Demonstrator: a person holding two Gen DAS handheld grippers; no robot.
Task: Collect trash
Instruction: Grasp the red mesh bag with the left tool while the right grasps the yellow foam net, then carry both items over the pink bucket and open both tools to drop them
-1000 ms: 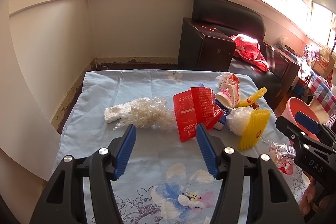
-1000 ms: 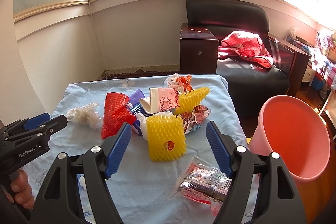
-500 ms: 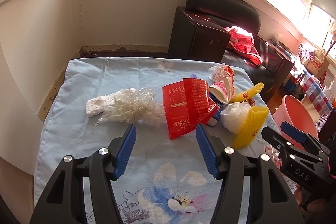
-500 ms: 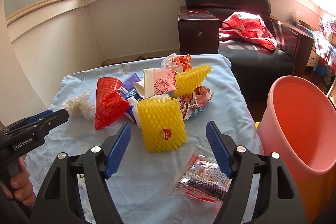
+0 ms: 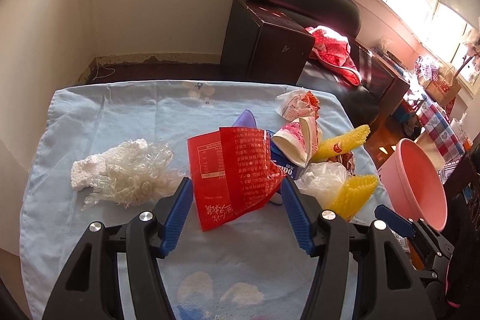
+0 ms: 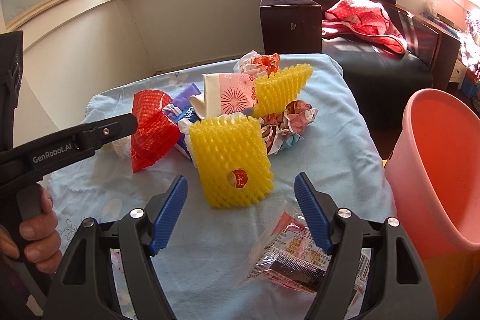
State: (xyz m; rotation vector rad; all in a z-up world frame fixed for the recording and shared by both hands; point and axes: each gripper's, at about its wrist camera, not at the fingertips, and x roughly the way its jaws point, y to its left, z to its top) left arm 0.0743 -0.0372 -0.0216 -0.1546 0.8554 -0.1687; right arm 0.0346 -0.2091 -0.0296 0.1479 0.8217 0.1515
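Trash lies piled on a light blue cloth (image 5: 99,122). My left gripper (image 5: 235,186) is open, its blue fingers on either side of the near end of a red snack wrapper (image 5: 237,167). A clear crumpled plastic wad (image 5: 132,173) lies left of it. My right gripper (image 6: 241,179) is open, just in front of a yellow foam fruit net (image 6: 232,158). A clear snack packet (image 6: 288,251) lies under its right finger. A pink paper cup (image 6: 231,96), a second yellow net (image 6: 282,89) and crumpled paper (image 6: 285,122) lie behind. A pink bin (image 6: 441,164) stands at the right.
A black sofa (image 6: 360,5) with a red cloth (image 6: 363,17) and a dark side cabinet (image 6: 289,23) stand behind the table. Walls close in at the left and back. The left gripper's body (image 6: 69,140) crosses the left of the right wrist view.
Both grippers have moved forward toward the pile. The left one now straddles the red wrapper's near end, the right one has closed in on the yellow net. Both stay open.
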